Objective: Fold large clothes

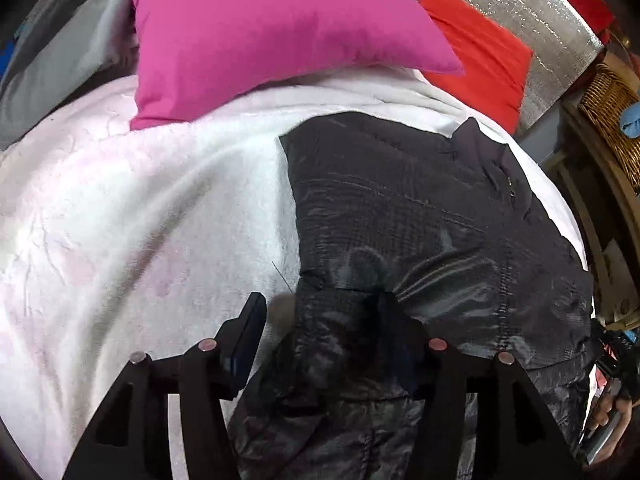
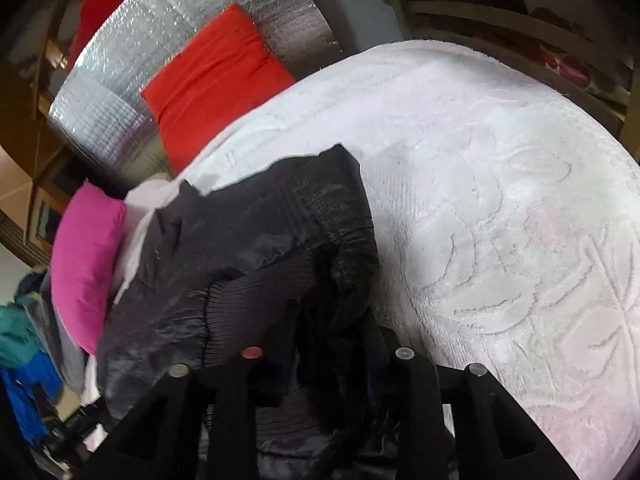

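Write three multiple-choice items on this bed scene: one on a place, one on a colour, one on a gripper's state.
1. Where does the black jacket lie?
A. on the white blanket
B. in the wicker basket
C. on the floor

2. What colour is the pillow nearest the jacket's far edge?
A. green
B. pink
C. yellow

3. How does the left gripper stand?
A. open, fabric between its fingers
B. shut on a pillow
C. out of view

Key: 1 A, the white blanket shows around the jacket; 2 B, the pink pillow rests just beyond it; 3 A, its fingers stand wide apart with jacket fabric between.
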Available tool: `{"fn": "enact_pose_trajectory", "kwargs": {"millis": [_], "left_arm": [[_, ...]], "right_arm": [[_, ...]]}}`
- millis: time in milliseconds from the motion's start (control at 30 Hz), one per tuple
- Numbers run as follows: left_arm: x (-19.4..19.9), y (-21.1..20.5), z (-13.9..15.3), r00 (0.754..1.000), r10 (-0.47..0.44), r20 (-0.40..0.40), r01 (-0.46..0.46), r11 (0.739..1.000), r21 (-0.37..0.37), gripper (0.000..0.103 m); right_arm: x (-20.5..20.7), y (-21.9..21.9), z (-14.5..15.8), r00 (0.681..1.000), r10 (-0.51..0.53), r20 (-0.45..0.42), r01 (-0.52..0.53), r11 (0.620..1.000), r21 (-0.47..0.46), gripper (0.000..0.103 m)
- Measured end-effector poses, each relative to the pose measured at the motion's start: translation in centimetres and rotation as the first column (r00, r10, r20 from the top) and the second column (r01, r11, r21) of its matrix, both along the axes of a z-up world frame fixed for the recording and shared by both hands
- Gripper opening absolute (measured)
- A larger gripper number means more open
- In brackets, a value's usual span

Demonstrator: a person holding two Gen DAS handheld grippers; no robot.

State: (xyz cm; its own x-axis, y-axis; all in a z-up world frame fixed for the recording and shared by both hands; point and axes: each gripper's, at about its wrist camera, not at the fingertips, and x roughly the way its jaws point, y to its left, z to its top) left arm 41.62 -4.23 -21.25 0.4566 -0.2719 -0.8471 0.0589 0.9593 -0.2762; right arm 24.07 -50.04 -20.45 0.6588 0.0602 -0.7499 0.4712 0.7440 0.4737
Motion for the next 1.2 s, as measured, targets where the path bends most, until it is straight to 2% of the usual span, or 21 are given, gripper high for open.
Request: {"fn": "enact_pose_trajectory", "kwargs": {"millis": [33,67,233,333,467,600,733,767,900,967,1000,1033,1100,1133,1200], "left_arm": [[-0.1,0.2,0.1,1.0,0.001,-0.005,-0.001,1.0,0.0,0.059],[-0.4,0.5,0.5,1.0,0.009,-0.012,-0.009,1.0,-0.001,0.059],[-3.0,1.7,3.3,0.998,0.022,0.063,-0.021,0.999,-0.024,0.06],[-4.7,1.6,4.5,0.997,-0.013,0.079,0.02,0.995,-0.099,0.062],[-6.8,-0.7,3.5,0.995,-0.099,0.007,0.098,0.971,-0.218,0.063],[-7.7,-2.6,2.2,0.99,-0.13,-0.045,0.113,0.954,-0.276,0.063],[-6.3,-1.9,0.0,0.993,-0.038,-0.112,-0.007,0.927,-0.374,0.063],[-5.8,-1.4,-0.8,0.99,-0.013,-0.141,-0.047,0.907,-0.418,0.063],[-4.6,-0.8,-2.8,0.982,0.025,-0.187,-0.117,0.86,-0.497,0.061],[-4.3,-0.6,-3.4,0.98,0.041,-0.196,-0.139,0.844,-0.518,0.055],[-4.0,-0.5,-3.4,0.979,0.043,-0.199,-0.144,0.839,-0.525,0.041],[-3.8,-0.4,-3.5,0.978,0.047,-0.201,-0.149,0.835,-0.53,0.034],[-3.6,-0.4,-3.6,0.978,0.064,-0.199,-0.162,0.832,-0.53,0.029],[-3.4,-0.3,-3.5,0.977,0.071,-0.2,-0.169,0.83,-0.532,0.022],[-3.3,-0.1,-3.5,0.977,0.08,-0.199,-0.178,0.822,-0.541,0.017]], "right_arm": [[-0.3,0.0,0.5,1.0,-0.008,0.0,0.008,1.0,0.004,0.057],[-0.6,0.0,1.0,1.0,-0.019,0.004,0.019,1.0,0.0,0.058],[-2.2,2.1,5.7,0.991,0.002,0.133,0.001,1.0,-0.023,0.058],[-2.4,4.1,6.5,0.981,0.089,0.171,-0.102,0.993,0.065,0.058],[-2.3,8.3,4.6,0.969,0.204,0.137,-0.229,0.952,0.205,0.058],[-1.8,12.5,1.7,0.961,0.254,0.106,-0.275,0.896,0.349,0.058],[-1.0,14.5,-0.6,0.977,0.196,0.09,-0.215,0.891,0.399,0.058],[-1.0,14.5,-1.2,0.982,0.167,0.091,-0.19,0.885,0.426,0.058],[-0.5,13.3,-3.1,0.995,0.052,0.087,-0.089,0.861,0.501,0.058],[-0.2,12.7,-4.2,0.998,0.012,0.061,-0.043,0.842,0.538,0.058],[-0.1,12.4,-4.6,0.998,0.0,0.055,-0.03,0.828,0.56,0.058],[0.2,12.3,-5.2,0.999,-0.015,0.051,-0.017,0.814,0.581,0.057],[0.5,12.0,-5.7,0.997,-0.045,0.058,0.0,0.797,0.604,0.051],[0.6,11.7,-5.7,0.997,-0.053,0.064,0.004,0.797,0.604,0.044],[0.8,11.8,-5.5,0.996,-0.056,0.067,0.007,0.818,0.575,0.032]]}}
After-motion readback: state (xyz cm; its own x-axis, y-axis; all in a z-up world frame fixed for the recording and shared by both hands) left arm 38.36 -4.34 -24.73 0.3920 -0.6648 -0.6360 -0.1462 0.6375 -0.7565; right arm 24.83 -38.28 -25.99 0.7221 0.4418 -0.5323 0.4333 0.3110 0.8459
